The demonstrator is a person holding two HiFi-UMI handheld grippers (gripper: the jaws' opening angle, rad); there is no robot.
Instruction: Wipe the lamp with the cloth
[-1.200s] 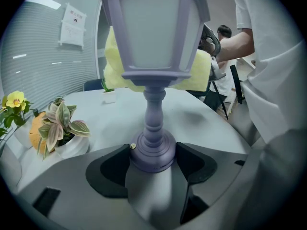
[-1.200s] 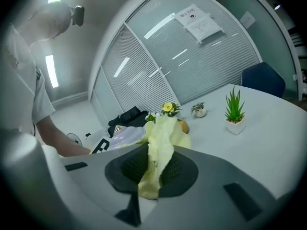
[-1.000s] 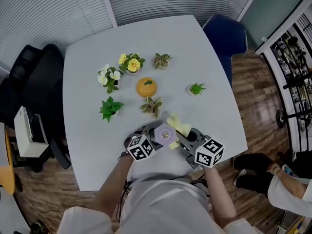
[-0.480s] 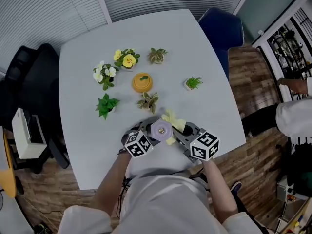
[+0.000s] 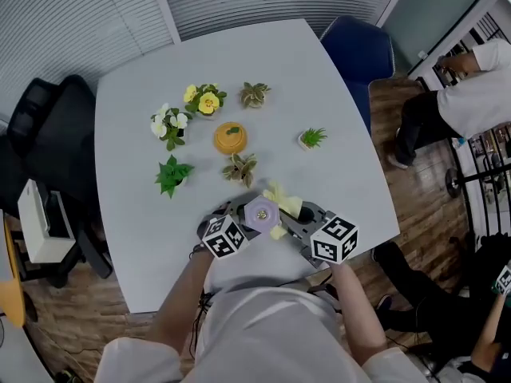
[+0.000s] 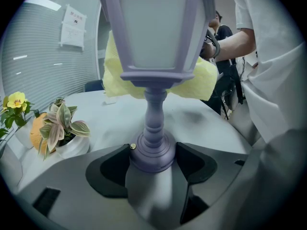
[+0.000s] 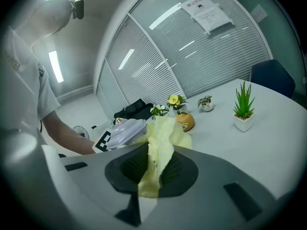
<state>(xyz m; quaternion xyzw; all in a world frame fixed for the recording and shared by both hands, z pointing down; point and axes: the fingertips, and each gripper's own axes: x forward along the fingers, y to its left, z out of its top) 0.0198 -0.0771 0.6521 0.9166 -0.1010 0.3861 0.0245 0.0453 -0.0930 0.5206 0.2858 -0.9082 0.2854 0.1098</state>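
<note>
the left tool (image 6: 152, 163) is pinching the round foot of the lilac lamp (image 6: 154, 47), one jaw on each side of the base. the lamp stands upright along the jaws, and the frame edge cuts off the top of its lantern-like shade. the right tool (image 7: 154, 170) is pressed together on a fold of the yellow cloth (image 7: 163, 138), which rises out of the jaws and lies against the shade. in the left gripper view the shade hides the middle of the cloth. in the head view both tools sit close together over the near edge of the white surface (image 5: 319, 78), their jaws hidden under the lamp top and marker cubes. beyond stand a variegated plant (image 5: 242, 167) and an orange pot (image 5: 229, 138), apart from the lamp. whether the lamp foot touches the surface cannot be told.
</note>
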